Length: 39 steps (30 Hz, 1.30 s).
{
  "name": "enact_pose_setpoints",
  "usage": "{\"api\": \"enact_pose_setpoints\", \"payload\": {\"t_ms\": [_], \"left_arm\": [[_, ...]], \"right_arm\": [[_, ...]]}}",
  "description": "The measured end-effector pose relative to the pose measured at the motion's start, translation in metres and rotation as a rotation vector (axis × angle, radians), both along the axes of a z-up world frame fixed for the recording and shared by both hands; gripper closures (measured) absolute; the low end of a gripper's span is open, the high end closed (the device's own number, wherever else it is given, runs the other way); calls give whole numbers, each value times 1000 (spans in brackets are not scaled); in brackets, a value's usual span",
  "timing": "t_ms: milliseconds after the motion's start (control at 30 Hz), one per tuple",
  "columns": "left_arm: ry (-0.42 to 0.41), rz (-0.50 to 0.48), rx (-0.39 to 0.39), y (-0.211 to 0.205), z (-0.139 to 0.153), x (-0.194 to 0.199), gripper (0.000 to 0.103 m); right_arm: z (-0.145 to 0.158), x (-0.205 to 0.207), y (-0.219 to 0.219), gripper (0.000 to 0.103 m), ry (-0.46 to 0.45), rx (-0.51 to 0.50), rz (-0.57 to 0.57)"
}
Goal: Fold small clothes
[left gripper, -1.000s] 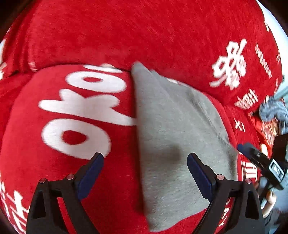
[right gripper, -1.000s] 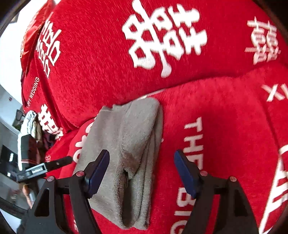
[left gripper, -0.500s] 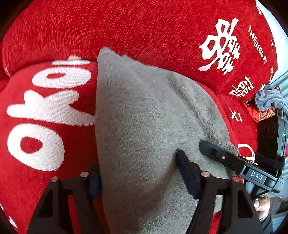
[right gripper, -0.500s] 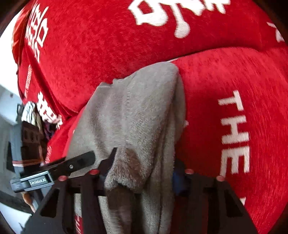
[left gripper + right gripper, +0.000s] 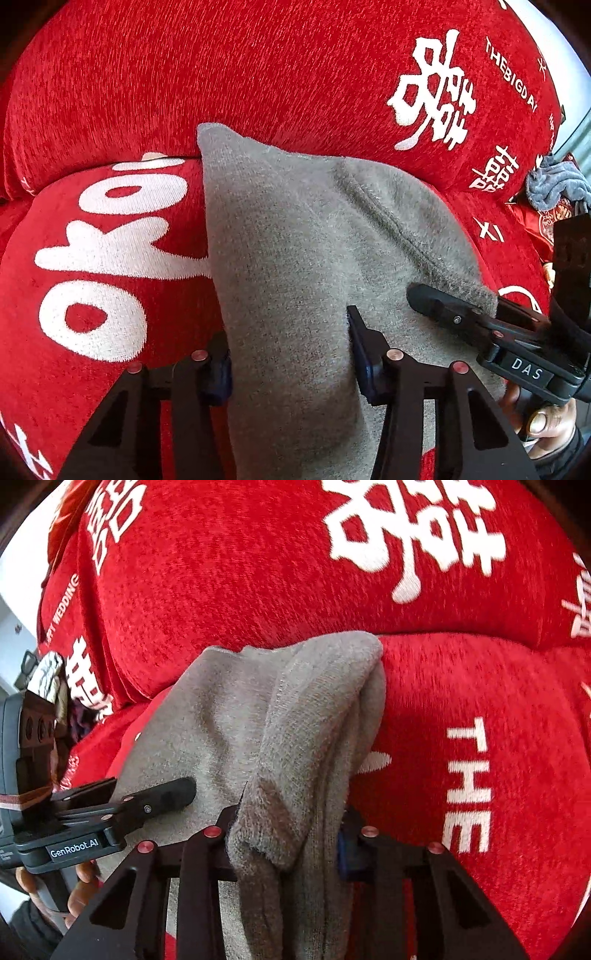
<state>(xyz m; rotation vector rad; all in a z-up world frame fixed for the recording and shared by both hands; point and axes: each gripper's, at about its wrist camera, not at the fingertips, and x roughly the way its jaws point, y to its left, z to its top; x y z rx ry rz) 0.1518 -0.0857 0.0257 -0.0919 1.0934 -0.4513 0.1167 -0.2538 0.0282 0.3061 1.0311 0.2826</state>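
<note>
A grey knitted garment [image 5: 295, 240] lies folded on a red sofa seat [image 5: 92, 258]. In the left wrist view my left gripper [image 5: 290, 363] is closing, and its near edge bunches up between the two pads, which press on it. The right gripper's finger [image 5: 461, 314] reaches in from the right onto the same cloth. In the right wrist view the garment [image 5: 229, 720] shows thick stacked layers. My right gripper [image 5: 290, 830] is closing with a fold of those layers squeezed between its pads. The left gripper's finger [image 5: 159, 797] lies on the cloth at the left.
The red sofa back [image 5: 258, 74] with white characters rises right behind the garment. A blue-grey cloth [image 5: 557, 181] lies at the far right of the seat. A person's hand [image 5: 546, 424] holds the right gripper's handle. A patterned bundle [image 5: 46, 672] sits at the left.
Both grippers moved forward over the grey garment's near edge and their jaws narrowed from wide open onto it. The cloth now bulges up between each pair of pads.
</note>
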Motion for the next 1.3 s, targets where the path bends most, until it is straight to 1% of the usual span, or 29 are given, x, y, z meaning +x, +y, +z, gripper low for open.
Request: {"api": "enact_pose_setpoints", "payload": {"t_ms": [200, 367, 533, 800, 933, 1300], "left_arm": [[-34, -6, 27, -2, 7, -7, 56], [-66, -15, 44, -3, 18, -20, 57], [-76, -18, 35, 5, 28, -35, 57], [-105, -12, 39, 17, 43, -68, 57], [-116, -8, 48, 23, 50, -86, 57], [-140, 2, 59, 40, 54, -130, 57]], "right_arm": [[16, -4, 8, 68, -41, -32, 11], [28, -14, 17, 68, -69, -56, 27], [38, -27, 22, 68, -80, -54, 31], [56, -61, 29, 68, -106, -59, 44], [62, -77, 39, 68, -118, -63, 44], [69, -121, 60, 68, -131, -68, 44]]}}
